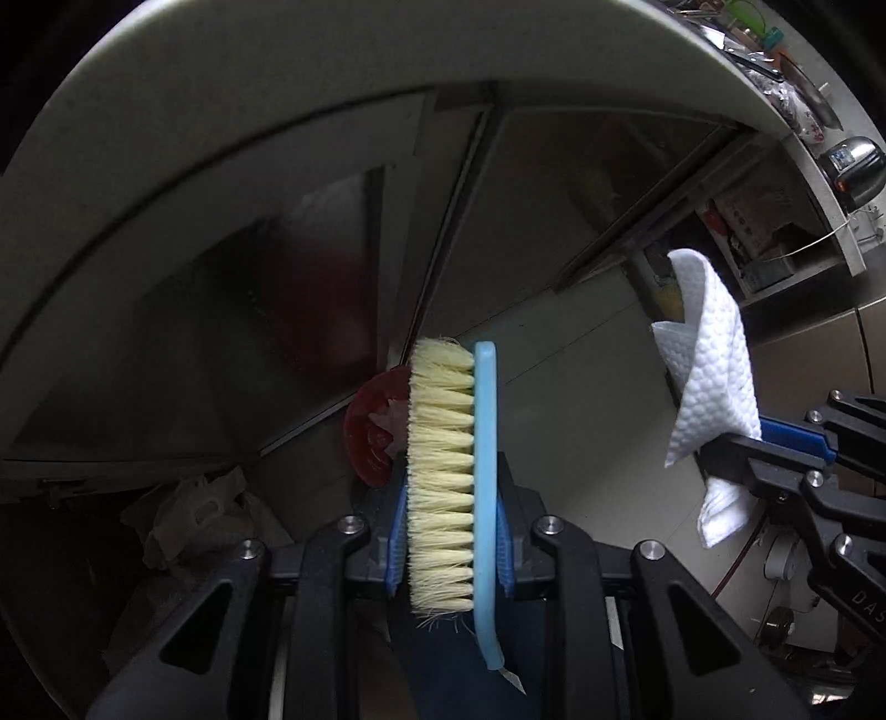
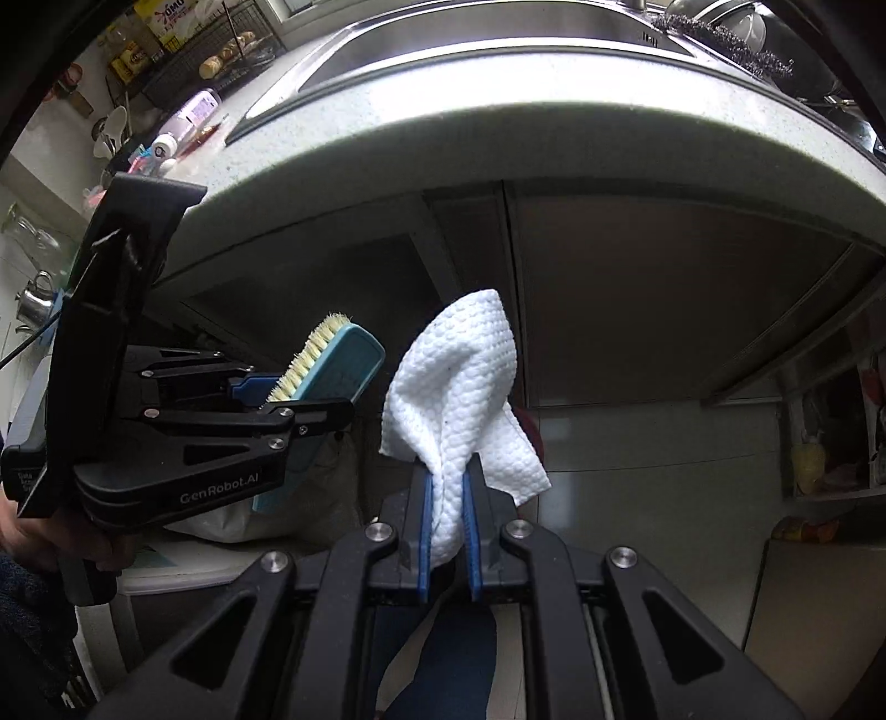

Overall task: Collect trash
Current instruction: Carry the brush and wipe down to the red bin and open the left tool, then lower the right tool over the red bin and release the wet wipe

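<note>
- Left hand-held gripper (image 1: 451, 531) is clamped on a blue scrubbing brush (image 1: 465, 476), its pale bristles facing left in the left wrist view.
- Right hand-held gripper (image 2: 447, 515) pinches a white paper towel (image 2: 459, 399), jaws nearly closed, the towel standing up above the pads.
- Both are held below the pale worktop (image 2: 498, 149) edge, in front of dark cabinet doors (image 2: 637, 299).
- A red round object (image 1: 371, 437) lies behind the brush.

"GenRobot.AI" is printed on the left tongs (image 2: 310, 387), on the body's side | "OMO" is read on a yellow box (image 2: 166, 16) at the bench's back | "DAS", cut off, is seen on the right tongs (image 1: 720, 448) | other labels are too small to be read
</note>
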Motion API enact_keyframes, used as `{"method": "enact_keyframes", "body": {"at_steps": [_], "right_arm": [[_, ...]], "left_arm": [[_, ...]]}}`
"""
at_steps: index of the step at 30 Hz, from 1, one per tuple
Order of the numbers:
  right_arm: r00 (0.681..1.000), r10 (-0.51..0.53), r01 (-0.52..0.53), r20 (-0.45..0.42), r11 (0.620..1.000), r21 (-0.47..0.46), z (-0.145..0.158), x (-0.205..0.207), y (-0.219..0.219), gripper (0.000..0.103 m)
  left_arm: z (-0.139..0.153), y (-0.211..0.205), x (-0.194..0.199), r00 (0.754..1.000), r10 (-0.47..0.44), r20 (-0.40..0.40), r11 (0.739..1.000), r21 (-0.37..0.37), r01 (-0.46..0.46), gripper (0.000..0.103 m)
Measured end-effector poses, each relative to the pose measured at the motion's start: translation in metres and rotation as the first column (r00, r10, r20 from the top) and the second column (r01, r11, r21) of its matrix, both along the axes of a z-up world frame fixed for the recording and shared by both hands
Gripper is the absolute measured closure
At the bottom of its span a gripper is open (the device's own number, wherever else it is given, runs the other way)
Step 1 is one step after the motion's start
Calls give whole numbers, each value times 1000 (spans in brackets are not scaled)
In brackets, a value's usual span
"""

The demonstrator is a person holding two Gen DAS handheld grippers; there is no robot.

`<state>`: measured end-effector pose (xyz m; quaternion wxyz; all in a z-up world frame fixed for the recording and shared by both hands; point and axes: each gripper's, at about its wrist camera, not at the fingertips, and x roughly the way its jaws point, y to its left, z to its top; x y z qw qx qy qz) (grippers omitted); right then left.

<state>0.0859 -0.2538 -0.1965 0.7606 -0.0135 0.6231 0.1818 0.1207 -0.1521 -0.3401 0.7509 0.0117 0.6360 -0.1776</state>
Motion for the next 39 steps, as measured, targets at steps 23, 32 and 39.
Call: {"method": "enact_keyframes", "body": {"at_steps": [23, 32, 39], "right_arm": [[994, -79, 76, -75, 996, -38, -141, 17, 1, 94], [992, -100, 98, -81, 995, -26, -145, 12, -12, 94], [996, -55, 56, -73, 998, 0, -149, 15, -13, 94]], "left_arm": [[-189, -20, 25, 992, -102, -80, 992, 68, 107, 31], [-176, -15, 21, 992, -104, -70, 993, 43, 108, 16], [-160, -4, 15, 996, -73, -48, 996, 48, 75, 0]]}}
